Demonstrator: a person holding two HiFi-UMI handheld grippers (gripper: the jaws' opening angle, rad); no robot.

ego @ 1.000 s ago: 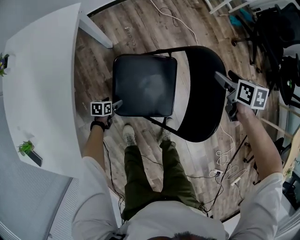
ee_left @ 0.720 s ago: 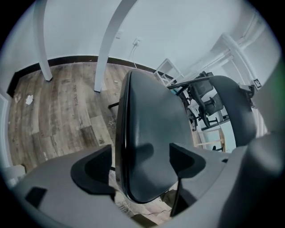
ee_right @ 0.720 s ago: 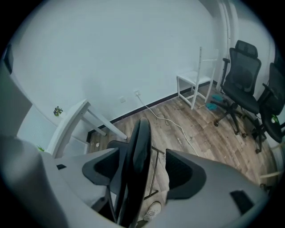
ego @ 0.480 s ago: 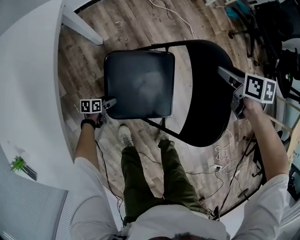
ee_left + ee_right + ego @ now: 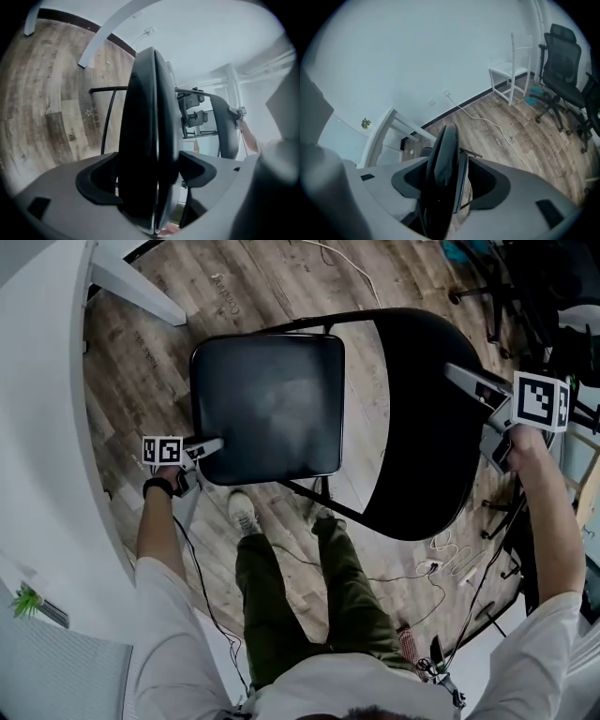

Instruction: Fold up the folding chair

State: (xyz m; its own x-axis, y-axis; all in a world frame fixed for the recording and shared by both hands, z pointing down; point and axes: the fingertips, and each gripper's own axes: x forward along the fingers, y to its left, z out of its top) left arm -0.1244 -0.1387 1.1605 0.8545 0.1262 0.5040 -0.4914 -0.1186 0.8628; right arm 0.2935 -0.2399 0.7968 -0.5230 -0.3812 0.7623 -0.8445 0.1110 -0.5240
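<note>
Looking steeply down from the head view, we see a black folding chair (image 5: 319, 427) standing open on a wood-plank floor (image 5: 141, 352), just ahead of the person's legs (image 5: 300, 606) and pale shoes (image 5: 242, 512). Its padded seat (image 5: 267, 409) lies flat at the centre. Its curved backrest (image 5: 422, 418) stands to the right of the seat, and a strip of floor shows between the two.

The left gripper (image 5: 214, 444) reaches in from the left, at the seat's near left corner. In the left gripper view the seat's rounded edge stands upright and fills the space between the two dark pads. We see no gap on either side, so this claw is clamped on the seat.

The right gripper (image 5: 466, 381) comes in from the right, at the backrest's far right rim. Its square-marker cube (image 5: 539, 399) sits above the person's hand (image 5: 525, 439). Its jaws have just been closing. In the right gripper view the backrest's edge runs up between them and meets both pads, so we read this claw as narrowed onto the backrest.

A white table (image 5: 47, 427) curves down the left side of the head view, with a small green plant (image 5: 26, 601) near its lower end. Cables (image 5: 450, 568) trail over the floor behind the chair's right side. Dark office chairs (image 5: 534, 287) crowd the upper right corner.
</note>
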